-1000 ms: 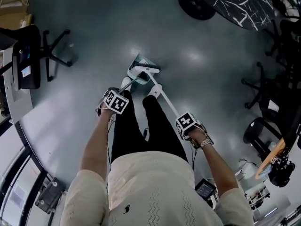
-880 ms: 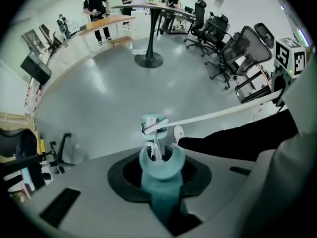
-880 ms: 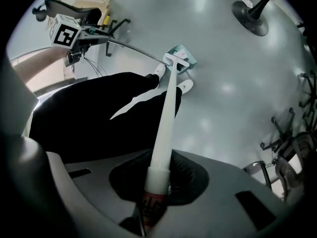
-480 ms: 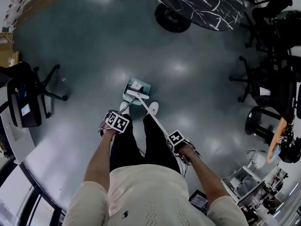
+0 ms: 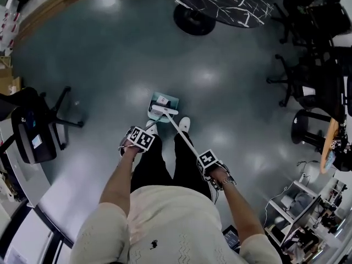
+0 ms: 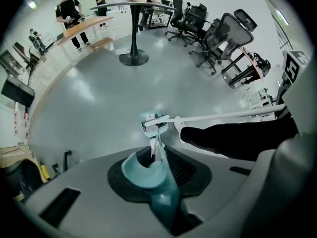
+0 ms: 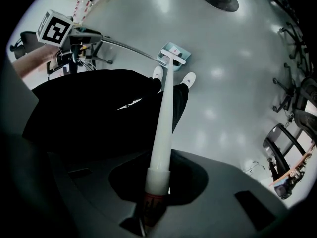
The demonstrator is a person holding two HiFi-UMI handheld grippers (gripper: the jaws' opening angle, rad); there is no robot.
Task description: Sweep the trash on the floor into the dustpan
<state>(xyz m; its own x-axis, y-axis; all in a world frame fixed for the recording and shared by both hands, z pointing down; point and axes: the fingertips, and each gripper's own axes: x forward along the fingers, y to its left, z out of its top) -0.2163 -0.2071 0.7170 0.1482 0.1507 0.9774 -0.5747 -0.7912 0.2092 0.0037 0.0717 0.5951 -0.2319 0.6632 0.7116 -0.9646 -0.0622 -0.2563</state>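
Note:
A teal dustpan (image 5: 165, 102) stands on the grey floor just ahead of my shoes, with a small white scrap (image 5: 161, 99) lying in it. The white broom head (image 5: 164, 110) rests at the pan's near edge. My left gripper (image 5: 139, 138) is shut on the dustpan's teal handle (image 6: 154, 175), and the pan (image 6: 152, 117) shows beyond it. My right gripper (image 5: 208, 161) is shut on the white broom handle (image 7: 163, 123), which runs down to the broom head (image 7: 173, 57) and the dustpan (image 7: 175, 49).
A round dark marble table on a pedestal base (image 5: 193, 18) stands far ahead. Black office chairs (image 5: 300, 81) crowd the right side, and another chair (image 5: 34, 126) is at the left. People (image 6: 69, 10) stand at a far counter. My white shoes (image 5: 184, 124) are by the pan.
The head view has lifted and shows more of the room. Both grippers keep their hold, and the broom head stays at the dustpan's near edge.

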